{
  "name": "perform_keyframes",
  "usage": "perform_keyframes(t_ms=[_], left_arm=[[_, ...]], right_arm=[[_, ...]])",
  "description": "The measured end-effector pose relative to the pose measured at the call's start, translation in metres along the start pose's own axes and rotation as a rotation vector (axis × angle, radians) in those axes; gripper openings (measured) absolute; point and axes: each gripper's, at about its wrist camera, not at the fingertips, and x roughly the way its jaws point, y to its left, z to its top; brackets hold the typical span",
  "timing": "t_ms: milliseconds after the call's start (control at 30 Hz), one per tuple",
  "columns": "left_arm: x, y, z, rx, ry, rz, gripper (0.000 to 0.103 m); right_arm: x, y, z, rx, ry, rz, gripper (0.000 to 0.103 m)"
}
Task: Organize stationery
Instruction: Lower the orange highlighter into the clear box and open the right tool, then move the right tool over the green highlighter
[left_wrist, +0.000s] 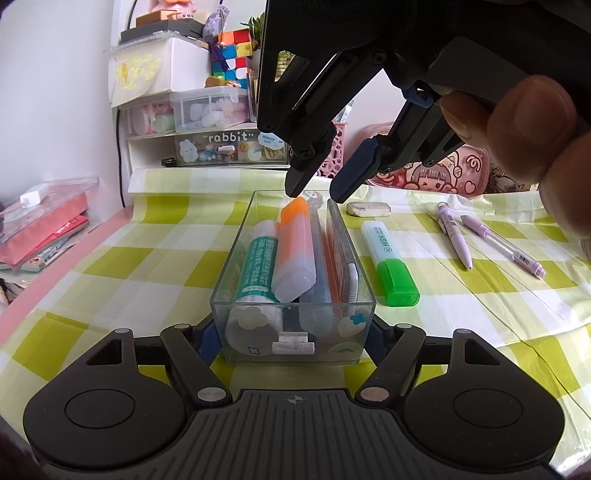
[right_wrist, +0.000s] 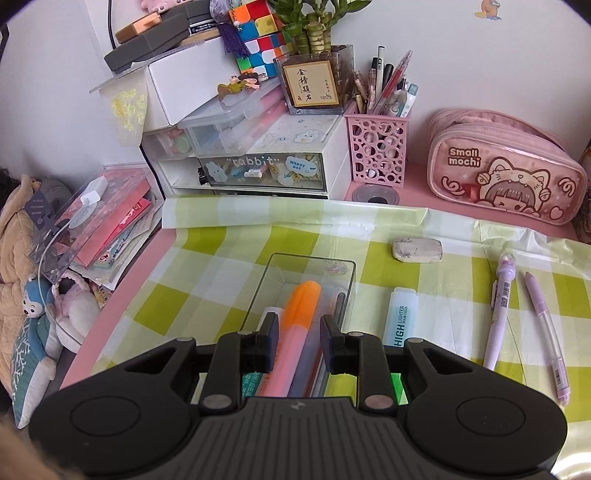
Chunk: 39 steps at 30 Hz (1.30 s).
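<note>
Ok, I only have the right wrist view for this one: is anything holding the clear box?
Observer: Yes. The left gripper is shut on the near end of the box, with a pad on each side wall.
Operator: Is the right gripper gripping the orange highlighter?
Observer: No. Seen from the left wrist, the right gripper is open. Its tips hang just over the capped end of the orange highlighter, which lies propped on the other things in the box.
Operator: What lies to the left of it?
Observer: A glue stick with a green label, lying along the box.
</note>
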Motion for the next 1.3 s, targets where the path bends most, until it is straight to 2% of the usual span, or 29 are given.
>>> perform_keyframes(t_ms=[100,233,367,533,733,833,933,1033,1133,1300], left_arm=[[0.0,0.0,0.0,0.0,0.0,0.0,0.072],[0.0,-0.001,-0.001,0.006,-0.002,0.003,0.072],[0.0,-0.004,-0.001,0.016,-0.003,0.0,0.072],[0.001,-0.004,-0.001,0.013,-0.002,-0.001,0.072],[0.001,-0.004,-0.001,0.013,-0.002,-0.002,0.072],[0.001,-0.004,-0.001,0.012,-0.002,-0.002,0.072],[0.0,-0.004,-0.001,0.011,-0.002,-0.005,0.072],[0.0,-0.004,-0.001,0.01,-0.003,-0.005,0.072],[0.0,-0.004,-0.001,0.01,-0.002,-0.006,0.072],[0.0,-0.004,-0.001,0.011,-0.002,-0.006,0.072]], right_arm=[[-0.004,-0.01,0.0,0.022,-0.018,0.023,0.018],[-0.008,-0.041,-0.001,0.097,-0.034,0.003,0.018],[0.002,-0.067,-0.007,0.126,-0.001,-0.04,0.018],[0.026,-0.073,-0.016,0.098,0.062,-0.1,0.018],[0.028,-0.071,-0.017,0.084,0.068,-0.081,0.02],[0.036,-0.066,-0.019,0.07,0.099,-0.058,0.022],[0.037,-0.057,-0.022,0.022,0.078,-0.086,0.02],[0.034,-0.063,-0.024,0.083,0.068,-0.022,0.018],[0.027,-0.068,-0.023,0.116,0.036,-0.024,0.018],[0.014,-0.072,-0.019,0.175,0.009,0.024,0.018]])
